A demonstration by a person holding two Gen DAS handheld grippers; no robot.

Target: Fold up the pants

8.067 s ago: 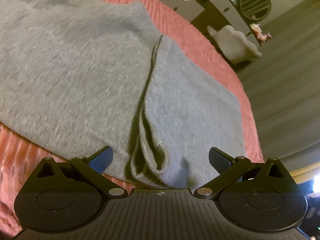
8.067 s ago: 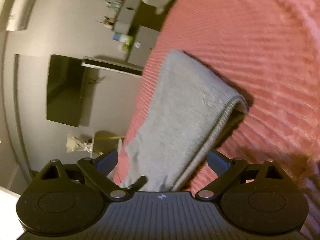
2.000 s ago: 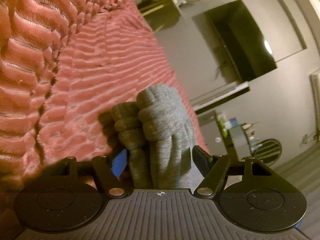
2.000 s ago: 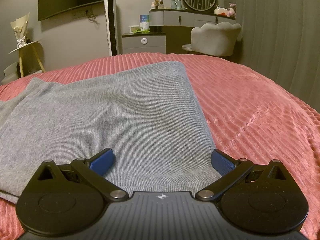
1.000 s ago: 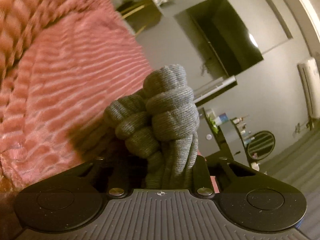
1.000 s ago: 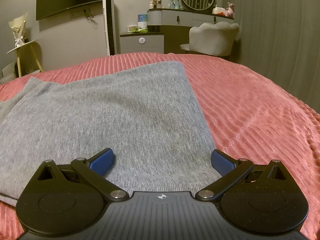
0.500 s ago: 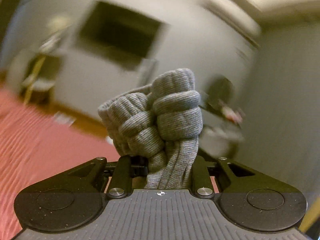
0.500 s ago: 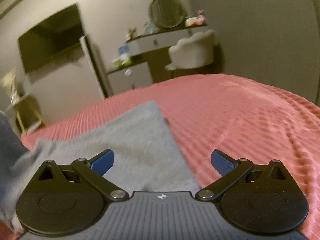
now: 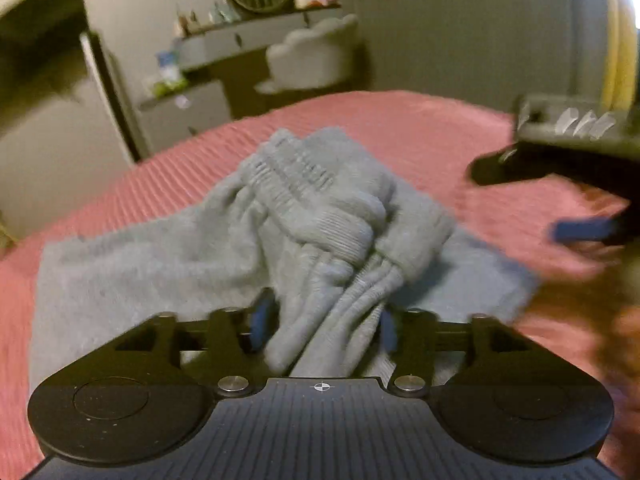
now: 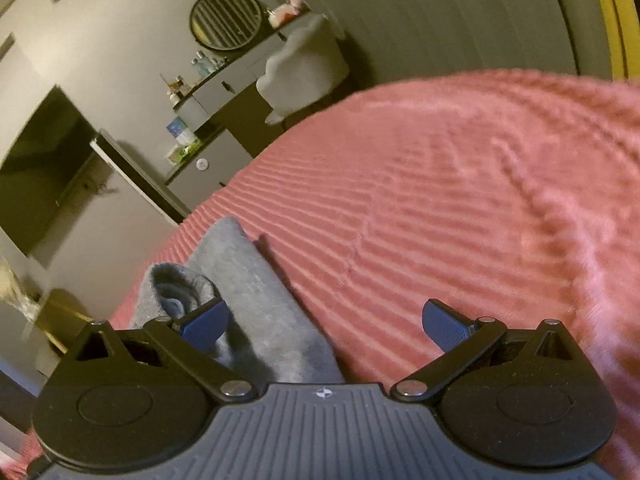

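The grey knit pants lie folded on the pink ribbed bedspread. Their bunched ribbed end is draped forward over the folded part. My left gripper hovers low over it and its jaws are opening. The cloth runs loose between the blue pads, with a gap on the left side. My right gripper stands open off the pants' right edge, above bare bedspread. In the right wrist view the right gripper holds nothing, and the pants lie under its left finger.
Past the bed's far edge are a white cushioned chair, a grey dresser with a round mirror, and a dark wall screen. Bare bedspread stretches to the right of the pants.
My left gripper swung from facing the wall down onto the bed, carrying the bunched end over the folded pants, and its jaws widened. My right gripper rolled and slid right, off the pants.
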